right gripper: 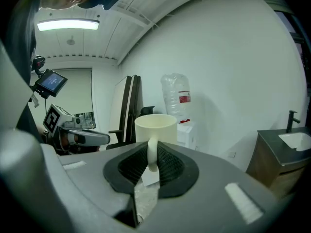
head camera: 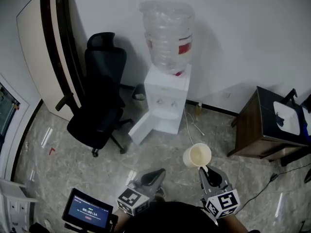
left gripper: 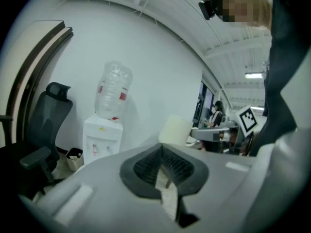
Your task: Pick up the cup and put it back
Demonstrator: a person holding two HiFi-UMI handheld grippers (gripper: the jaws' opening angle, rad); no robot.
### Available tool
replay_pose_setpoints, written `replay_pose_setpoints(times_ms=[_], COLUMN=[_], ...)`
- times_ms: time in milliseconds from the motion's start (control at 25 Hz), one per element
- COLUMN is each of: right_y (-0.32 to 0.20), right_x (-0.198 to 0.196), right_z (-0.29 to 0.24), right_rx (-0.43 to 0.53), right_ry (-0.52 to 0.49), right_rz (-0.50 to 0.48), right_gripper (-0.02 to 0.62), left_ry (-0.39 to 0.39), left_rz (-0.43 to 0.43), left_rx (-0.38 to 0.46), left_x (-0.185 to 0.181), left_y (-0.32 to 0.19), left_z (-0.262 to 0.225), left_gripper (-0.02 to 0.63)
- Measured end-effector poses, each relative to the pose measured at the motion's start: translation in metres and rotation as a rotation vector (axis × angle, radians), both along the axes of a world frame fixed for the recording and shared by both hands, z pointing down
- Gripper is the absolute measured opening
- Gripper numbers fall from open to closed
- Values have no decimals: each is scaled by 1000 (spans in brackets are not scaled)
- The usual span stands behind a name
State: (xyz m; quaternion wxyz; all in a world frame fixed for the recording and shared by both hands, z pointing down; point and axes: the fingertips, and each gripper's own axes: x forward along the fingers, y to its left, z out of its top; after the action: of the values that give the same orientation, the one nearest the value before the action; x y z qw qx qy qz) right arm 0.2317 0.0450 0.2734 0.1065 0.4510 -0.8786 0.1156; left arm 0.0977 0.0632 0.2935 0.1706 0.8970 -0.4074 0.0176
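Observation:
A cream cup (head camera: 197, 155) hangs upright in the air over the floor, with my right gripper (head camera: 206, 170) shut on its handle. In the right gripper view the handle (right gripper: 152, 152) is pinched between the black ribbed pads, and the cup body (right gripper: 155, 127) stands just past the jaw tips. My left gripper (head camera: 156, 174) is level with it on the left, its jaws together with nothing between them. The left gripper view shows the same cup (left gripper: 175, 130) off to the right, beyond its own closed tips (left gripper: 163, 152).
A white water dispenser (head camera: 167, 103) with a large clear bottle stands ahead against the wall, its lower door swung open. A black office chair (head camera: 99, 106) is to its left. At the right stands a wooden cabinet (head camera: 257, 130). A small screen (head camera: 87, 211) is at bottom left.

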Motion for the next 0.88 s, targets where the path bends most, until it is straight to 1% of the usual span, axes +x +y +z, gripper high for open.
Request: replay_pose_setpoints(times_ms=[160, 200, 360, 520, 600, 720, 880], right_y=[-8, -17, -85, -117, -133, -161, -196], right_x=[-13, -16, -37, -45, -48, -54, -62], right_z=[-12, -13, -9, -1, 4, 12, 26], right_rx=[36, 41, 34, 13, 11, 12, -2], right_ry=[7, 3, -10, -14, -4, 18, 6], right_rz=[-4, 3, 20, -1, -30, -103, -260], right_gripper=[48, 48, 48, 48, 48, 48, 48], left_ry=[3, 4, 1, -15, -22, -29, -43], left_rz=[3, 6, 10, -23, -49, -96, -206], left_rx=[28, 32, 26, 12, -2, -34, -68], left_x=[-12, -15, -39, -51, -54, -55, -48], left_y=[-12, -20, -84, -106, -115, -131, -156], left_z=[-5, -6, -5, 0, 4, 13, 23], left_gripper=[5, 5, 5, 5, 5, 5, 5])
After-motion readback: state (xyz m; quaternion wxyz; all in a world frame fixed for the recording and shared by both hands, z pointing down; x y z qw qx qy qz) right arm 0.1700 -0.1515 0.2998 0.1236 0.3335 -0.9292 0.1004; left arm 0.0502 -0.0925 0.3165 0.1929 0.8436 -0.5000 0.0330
